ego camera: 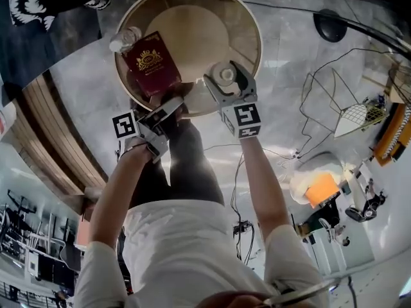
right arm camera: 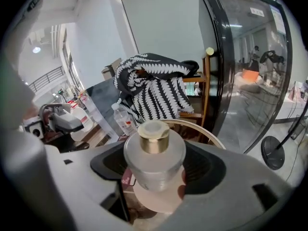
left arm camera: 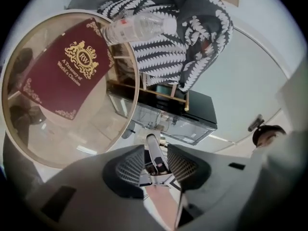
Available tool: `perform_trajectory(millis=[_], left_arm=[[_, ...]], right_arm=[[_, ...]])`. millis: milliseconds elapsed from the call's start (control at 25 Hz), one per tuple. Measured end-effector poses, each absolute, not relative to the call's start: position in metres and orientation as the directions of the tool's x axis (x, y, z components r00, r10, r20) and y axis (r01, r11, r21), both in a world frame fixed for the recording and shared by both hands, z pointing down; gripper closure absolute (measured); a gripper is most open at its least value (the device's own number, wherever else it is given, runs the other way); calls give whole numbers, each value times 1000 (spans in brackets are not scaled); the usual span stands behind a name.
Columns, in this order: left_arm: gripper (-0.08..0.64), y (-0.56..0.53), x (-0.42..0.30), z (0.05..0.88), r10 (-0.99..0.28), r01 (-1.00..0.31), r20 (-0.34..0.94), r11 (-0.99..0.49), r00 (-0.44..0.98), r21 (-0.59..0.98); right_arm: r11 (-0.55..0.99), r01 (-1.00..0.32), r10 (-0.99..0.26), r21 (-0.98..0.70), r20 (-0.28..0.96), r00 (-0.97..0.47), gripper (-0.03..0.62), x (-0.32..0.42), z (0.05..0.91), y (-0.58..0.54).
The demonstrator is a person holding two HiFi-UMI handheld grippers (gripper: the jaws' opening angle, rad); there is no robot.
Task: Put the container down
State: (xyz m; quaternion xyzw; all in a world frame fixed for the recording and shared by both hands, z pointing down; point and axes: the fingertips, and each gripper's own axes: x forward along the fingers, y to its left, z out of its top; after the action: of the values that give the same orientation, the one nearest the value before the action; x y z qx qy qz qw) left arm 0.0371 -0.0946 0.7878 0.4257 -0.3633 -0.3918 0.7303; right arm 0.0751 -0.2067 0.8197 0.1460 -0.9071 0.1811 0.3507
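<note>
A frosted glass container (ego camera: pixel 226 76) with a gold cap (right arm camera: pixel 154 137) sits between the jaws of my right gripper (ego camera: pixel 228 81), which is shut on its body (right arm camera: pixel 155 163). It hangs over the near right part of a round tan table (ego camera: pixel 199 18); whether it touches the top I cannot tell. My left gripper (ego camera: pixel 168 110) is at the table's near edge, by the corner of a maroon book (ego camera: pixel 152 63). In the left gripper view its pads (left arm camera: pixel 130 168) stand a narrow gap apart, and a slim grey rod (left arm camera: pixel 153 150) shows in that gap without being pressed.
A clear plastic bottle (ego camera: pixel 124 39) lies at the table's far left rim beside the book (left arm camera: pixel 67 73). A black-and-white patterned cloth (left arm camera: pixel 178 37) drapes a wooden chair behind. A black-topped glass case (left arm camera: pixel 178 117) stands below it. A black lamp base (ego camera: pixel 331 25) and a wire frame (ego camera: pixel 334 101) stand to the right.
</note>
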Motion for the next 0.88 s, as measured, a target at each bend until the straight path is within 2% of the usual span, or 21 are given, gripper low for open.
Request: perform_trajectory(millis=[320,880], left_arm=[[465,-71,5,843,-880,163,293,374,375,913],[535,-52,-4,886,-878,170,362,426,312,889]], right_arm=[[887,-404,-130,-222,720,-682,259,62,903,-202],[875,-435,-130,-211,765,-631,259,62,984,-192]])
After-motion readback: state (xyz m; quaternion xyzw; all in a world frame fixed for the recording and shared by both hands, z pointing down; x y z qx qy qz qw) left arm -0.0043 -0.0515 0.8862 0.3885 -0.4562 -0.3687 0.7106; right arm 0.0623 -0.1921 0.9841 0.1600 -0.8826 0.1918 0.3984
